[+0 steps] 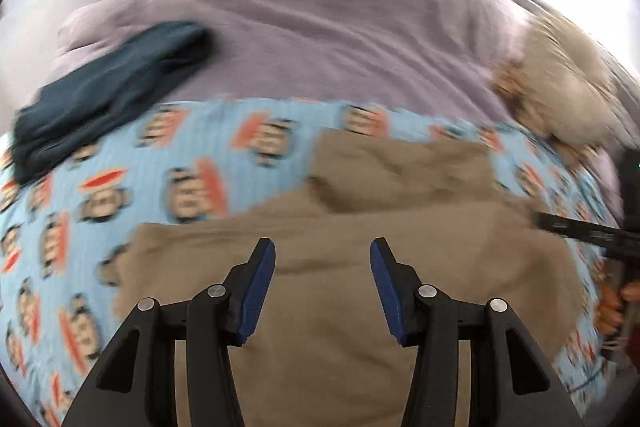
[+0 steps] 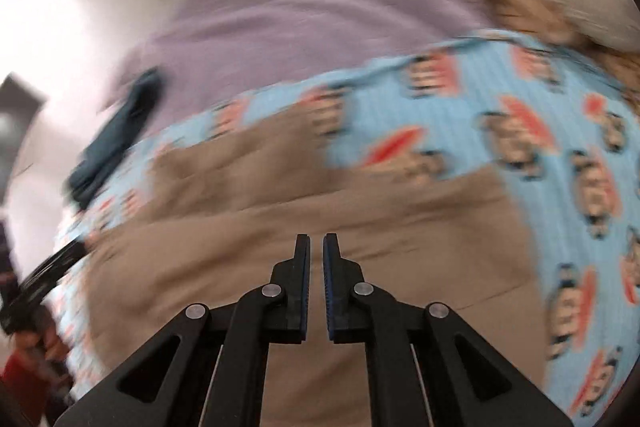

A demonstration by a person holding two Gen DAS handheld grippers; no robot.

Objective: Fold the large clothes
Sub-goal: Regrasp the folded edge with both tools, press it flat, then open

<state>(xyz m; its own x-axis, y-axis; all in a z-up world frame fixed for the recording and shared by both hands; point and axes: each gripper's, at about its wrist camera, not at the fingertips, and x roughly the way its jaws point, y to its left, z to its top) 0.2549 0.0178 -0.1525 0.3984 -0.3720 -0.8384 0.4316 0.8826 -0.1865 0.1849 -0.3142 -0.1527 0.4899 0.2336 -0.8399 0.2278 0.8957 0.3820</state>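
From here I look down both sets of tongs onto a bed. The left tongs (image 1: 322, 259) stand apart, blue pads facing each other across a clear gap, with nothing pinched between them — they hang above the tan garment (image 1: 328, 291), which lies spread out under them. The right tongs (image 2: 316, 259) are drawn almost together, only a thin slit left between the pads, and I see no cloth caught in that slit; the same tan garment (image 2: 304, 195) fills the view beneath them.

The tan garment rests on a light blue sheet printed with cartoon monkey faces (image 1: 120, 187), and part of its cloth lies doubled over on itself, forming a smaller tan panel toward the far side. Beyond the blue sheet the bed is covered by a lilac blanket (image 1: 320, 39). A dark teal garment (image 1: 108, 91) lies crumpled on the left, straddling the edge where the lilac blanket meets the monkey sheet, well apart from the tan one. At the far right of the bed sits a fluffy cream-coloured heap (image 1: 560, 87), too blurred for me to name.

In the left view the other gripper's black frame (image 1: 592, 231) pokes in from the right edge, with a hand (image 1: 612, 303) below it
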